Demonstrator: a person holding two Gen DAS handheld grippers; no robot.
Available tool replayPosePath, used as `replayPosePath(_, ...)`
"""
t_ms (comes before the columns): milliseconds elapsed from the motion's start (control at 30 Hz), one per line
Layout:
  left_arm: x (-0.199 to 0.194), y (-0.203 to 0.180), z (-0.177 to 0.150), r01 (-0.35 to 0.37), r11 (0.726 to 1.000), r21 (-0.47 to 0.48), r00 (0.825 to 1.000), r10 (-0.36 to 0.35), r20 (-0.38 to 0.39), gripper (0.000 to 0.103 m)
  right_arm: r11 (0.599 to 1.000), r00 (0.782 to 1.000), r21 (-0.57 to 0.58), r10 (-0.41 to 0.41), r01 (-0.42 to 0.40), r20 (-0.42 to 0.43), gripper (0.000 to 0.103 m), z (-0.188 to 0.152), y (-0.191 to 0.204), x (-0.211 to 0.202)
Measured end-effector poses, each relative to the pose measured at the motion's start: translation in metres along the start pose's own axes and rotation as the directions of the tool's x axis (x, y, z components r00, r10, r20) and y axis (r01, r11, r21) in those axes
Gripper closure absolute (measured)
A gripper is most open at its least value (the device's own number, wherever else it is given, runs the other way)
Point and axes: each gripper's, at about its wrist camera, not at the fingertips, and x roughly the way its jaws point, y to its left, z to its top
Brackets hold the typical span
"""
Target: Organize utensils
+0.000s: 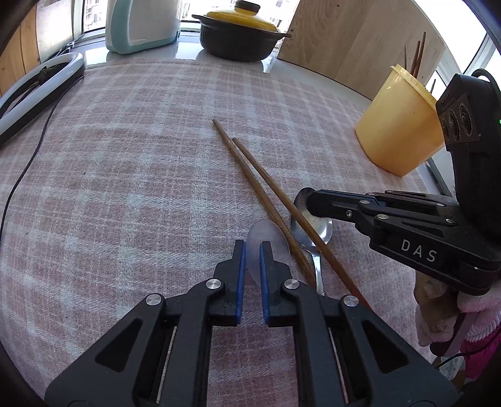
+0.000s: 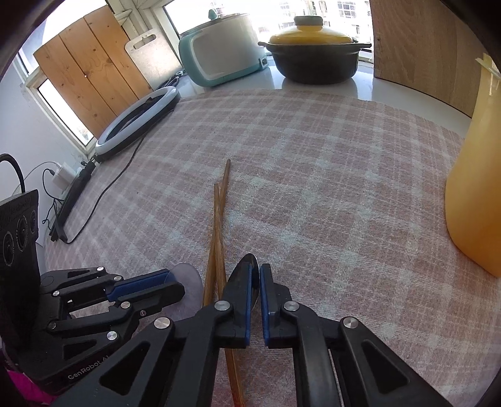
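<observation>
Two wooden chopsticks (image 1: 250, 175) (image 2: 219, 213) lie crossed on the pink checked cloth (image 1: 141, 156). A clear plastic spoon (image 1: 269, 231) (image 2: 191, 281) rests left of them. My left gripper (image 1: 252, 247) (image 2: 175, 281) is shut on its bowl. A metal spoon (image 1: 316, 231) (image 2: 254, 269) lies right of the chopsticks, with one chopstick across it. My right gripper (image 2: 256, 272) (image 1: 308, 200) is shut on its bowl. A yellow cup (image 1: 394, 131) (image 2: 472, 194) stands at the right and holds several brown chopsticks (image 1: 418, 59).
At the back stand a black pot with a yellow lid (image 1: 241, 34), a teal and white appliance (image 1: 141, 25) and a wooden board (image 1: 360, 40). A ring light (image 1: 40, 84) and its cable lie along the left edge. A pink sleeve (image 1: 469, 322) shows at the right.
</observation>
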Motion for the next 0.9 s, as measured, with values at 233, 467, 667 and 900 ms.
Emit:
replayPosePath(233,-0.009,0.001,0.002,0.016,1.0,-0.002,1.0,-0.016,0.008,0.102,1.0,1.0,0.013,0.008,-0.008,0.016,0.103,-0.002,0.001,-0.009)
replayPosePath(467,-0.023,0.012,0.002,0.013,0.999,-0.043,0.999,-0.012,0.029,0.103,0.999,0.999,0.032,0.009,-0.011,0.046,0.103,-0.005,-0.001,-0.026)
replayPosePath(667,-0.053,0.014,0.01,0.017,0.999,-0.029,0.995,-0.014,0.096,0.103,1.0,0.991,0.011,-0.025,0.024,0.129,0.103,-0.004,0.002,-0.06)
replayPosePath(900,-0.082,0.01,0.025,0.029,0.999,-0.025,0.984,-0.024,0.176,0.103,0.998,0.969,0.022,-0.06,0.056,0.24,0.103,-0.002,0.0,-0.1)
